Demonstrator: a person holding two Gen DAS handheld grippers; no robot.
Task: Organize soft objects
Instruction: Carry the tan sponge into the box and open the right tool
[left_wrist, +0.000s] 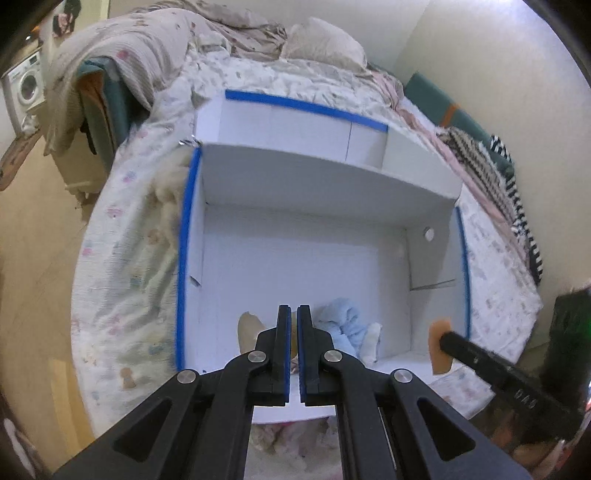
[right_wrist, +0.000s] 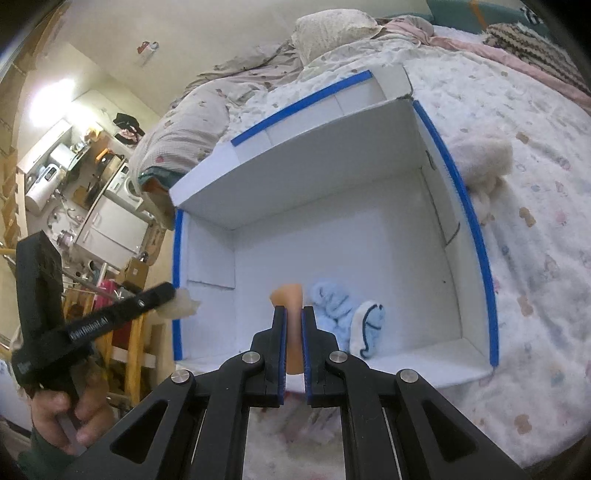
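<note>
A white box with blue-taped rims (left_wrist: 183, 236) (right_wrist: 484, 258) lies open on the bed. A light blue fluffy cloth (left_wrist: 341, 319) (right_wrist: 330, 302) and a blue-edged white cloth (right_wrist: 369, 328) lie in its near part. My left gripper (left_wrist: 293, 325) is shut on a cream soft piece (left_wrist: 249, 328), which also shows in the right wrist view (right_wrist: 177, 304) at the box's left rim. My right gripper (right_wrist: 294, 325) is shut on an orange-tan soft piece (right_wrist: 290, 299), also visible in the left wrist view (left_wrist: 439, 345) over the box's right side.
A fluffy cream toy (right_wrist: 480, 162) (left_wrist: 166, 184) lies on the bedsheet beside the box. Rumpled quilt and pillow (left_wrist: 321, 40) at the bed's head, striped cloth (left_wrist: 509, 184) along the wall side. A washing machine (left_wrist: 24, 85) and kitchen shelves (right_wrist: 74, 177) stand beyond the bed.
</note>
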